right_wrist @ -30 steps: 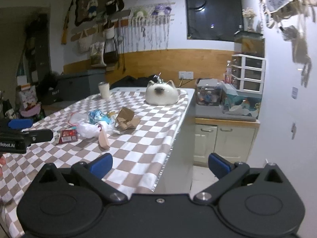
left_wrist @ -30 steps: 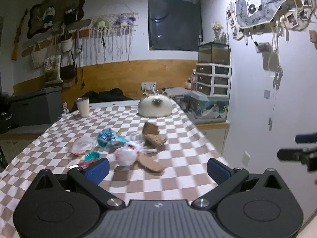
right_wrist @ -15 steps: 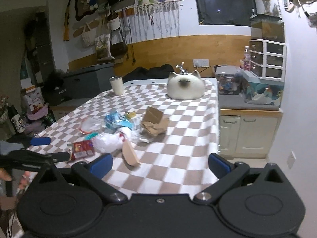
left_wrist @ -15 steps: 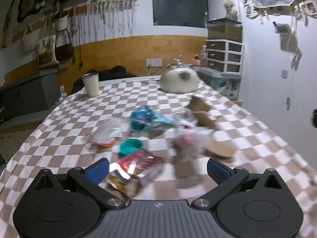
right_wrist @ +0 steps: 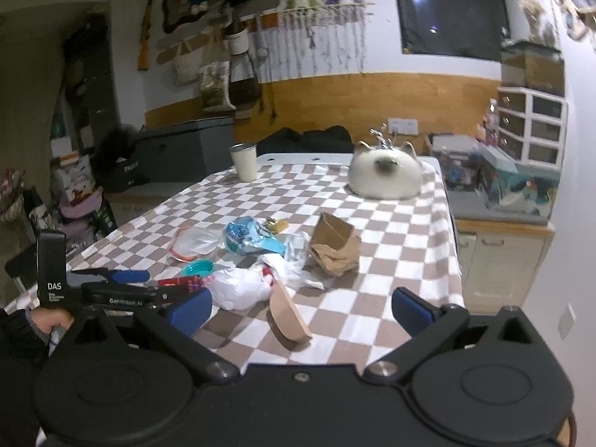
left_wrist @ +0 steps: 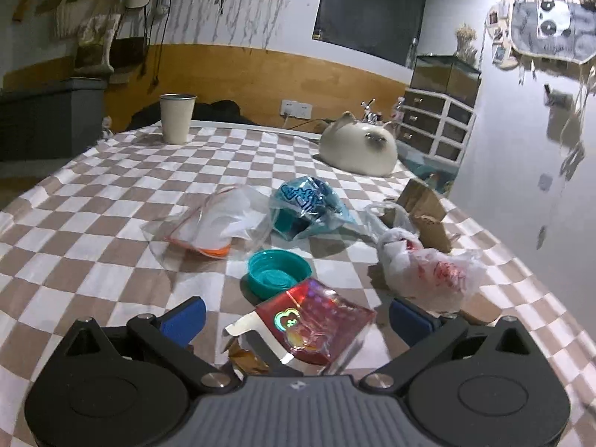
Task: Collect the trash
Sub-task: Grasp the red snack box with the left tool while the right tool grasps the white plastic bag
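Trash lies in a loose pile on the checkered table (left_wrist: 111,171). In the left wrist view my left gripper (left_wrist: 298,316) is open, its fingers on either side of a shiny red wrapper (left_wrist: 316,326). Past it lie a teal lid (left_wrist: 277,273), a clear bag (left_wrist: 219,223), a blue wrapper (left_wrist: 307,206), a white plastic bag (left_wrist: 428,272) and torn brown cardboard (left_wrist: 424,205). My right gripper (right_wrist: 301,307) is open and empty above the table's near edge, with a tan card piece (right_wrist: 288,314) between its fingers. The left gripper (right_wrist: 123,279) shows at its left.
A white cat-shaped cushion (left_wrist: 359,147) and a cream cup (left_wrist: 177,119) stand at the far end of the table. White drawers (left_wrist: 436,126) and a counter stand to the right beyond the table edge. A grey bin (right_wrist: 178,152) is at the left.
My left gripper has moved forward and down to the red wrapper, which now sits between its fingers. My right gripper has moved closer in over the table's near edge.
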`<move>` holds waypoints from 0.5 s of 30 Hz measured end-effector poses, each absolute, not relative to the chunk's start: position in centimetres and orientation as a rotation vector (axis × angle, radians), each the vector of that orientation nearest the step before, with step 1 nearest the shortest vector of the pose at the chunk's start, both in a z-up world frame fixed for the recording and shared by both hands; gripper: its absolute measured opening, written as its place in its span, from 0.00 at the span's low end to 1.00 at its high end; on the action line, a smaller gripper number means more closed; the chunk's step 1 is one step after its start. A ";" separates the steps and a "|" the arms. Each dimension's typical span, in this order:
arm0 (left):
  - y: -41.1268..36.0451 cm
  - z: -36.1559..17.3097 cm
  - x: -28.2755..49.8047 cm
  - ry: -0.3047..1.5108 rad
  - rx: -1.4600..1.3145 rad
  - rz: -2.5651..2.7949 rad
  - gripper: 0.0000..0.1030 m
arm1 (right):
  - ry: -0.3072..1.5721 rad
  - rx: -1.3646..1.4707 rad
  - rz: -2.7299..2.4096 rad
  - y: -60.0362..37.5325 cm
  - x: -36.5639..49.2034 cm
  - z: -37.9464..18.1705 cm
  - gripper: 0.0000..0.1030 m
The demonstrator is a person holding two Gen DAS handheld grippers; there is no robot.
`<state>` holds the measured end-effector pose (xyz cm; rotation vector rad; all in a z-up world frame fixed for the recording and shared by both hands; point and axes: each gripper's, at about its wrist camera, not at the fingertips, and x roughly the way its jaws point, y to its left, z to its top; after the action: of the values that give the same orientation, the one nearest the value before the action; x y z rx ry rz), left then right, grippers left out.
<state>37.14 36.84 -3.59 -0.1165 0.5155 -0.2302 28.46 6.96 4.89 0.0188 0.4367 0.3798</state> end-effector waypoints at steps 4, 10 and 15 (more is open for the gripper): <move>36.4 -3.4 36.4 0.521 -0.105 -0.313 1.00 | 0.431 0.011 0.395 8.6 29.2 5.2 1.00; 35.3 -4.1 35.4 0.606 -0.059 -0.378 1.00 | 0.391 0.004 0.371 11.5 31.0 5.1 0.99; 34.4 -4.0 33.9 0.572 -0.042 -0.411 1.00 | 0.393 0.063 0.453 13.6 32.8 4.4 0.89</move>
<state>33.94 34.45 -3.97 -0.0418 0.5715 -0.4111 32.82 13.60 4.38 0.0628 0.3932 0.4532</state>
